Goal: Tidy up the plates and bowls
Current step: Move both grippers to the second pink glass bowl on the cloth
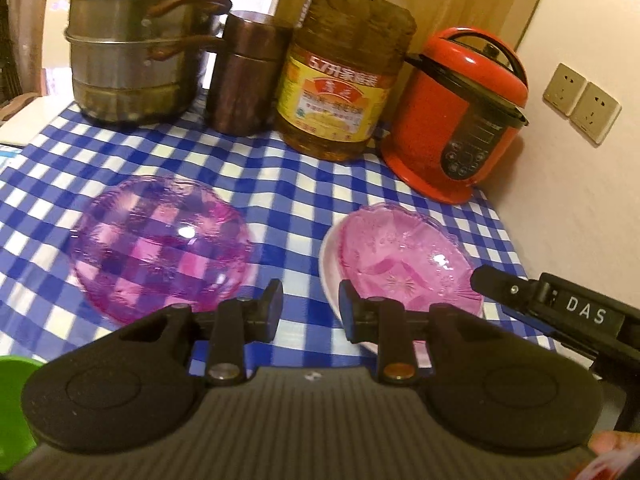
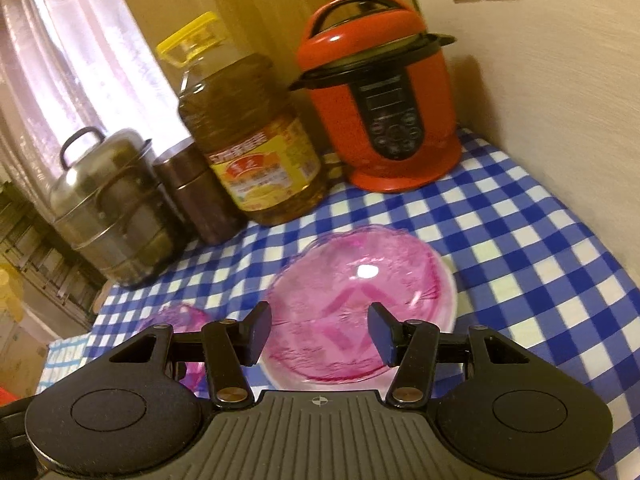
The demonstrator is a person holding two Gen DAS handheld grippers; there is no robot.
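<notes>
Blue-and-white checked tablecloth [image 1: 280, 184] covers the table, which meets a pale wall carrying two sockets [image 1: 580, 100] at 2 o'clock in the left wrist view.

Steel tiered steamer pot [image 1: 140, 40]: at 10 o'clock, back row, lidded.
Oil bottle [image 1: 344, 76]: at 12 o'clock, yellow label and cap, amber contents.
Red electric cooker [image 1: 460, 120]: at 2 o'clock beside the wall, dark control panel facing forward.
Brown metal canister [image 1: 244, 76]: between the steamer pot and the oil bottle.

Purple glass plate [image 1: 160, 248]: lies flat on the cloth at 9 o'clock, checks showing through it.
Pink glass bowl [image 1: 408, 264]: at 3 o'clock, seated inside a white dish [image 1: 330, 264] whose rim shows at its near left edge; well apart from the purple plate.
Green object [image 1: 16, 392]: partly in view at 8 o'clock; kind unclear.

Left gripper [image 1: 310, 304]: fingers slightly apart, nothing between them, above cloth between the two glass pieces.
Right gripper [image 2: 318, 332]: fingers apart, nothing clamped, over the near rim of the pink bowl; its tip also enters the left wrist view at 4 o'clock.
</notes>
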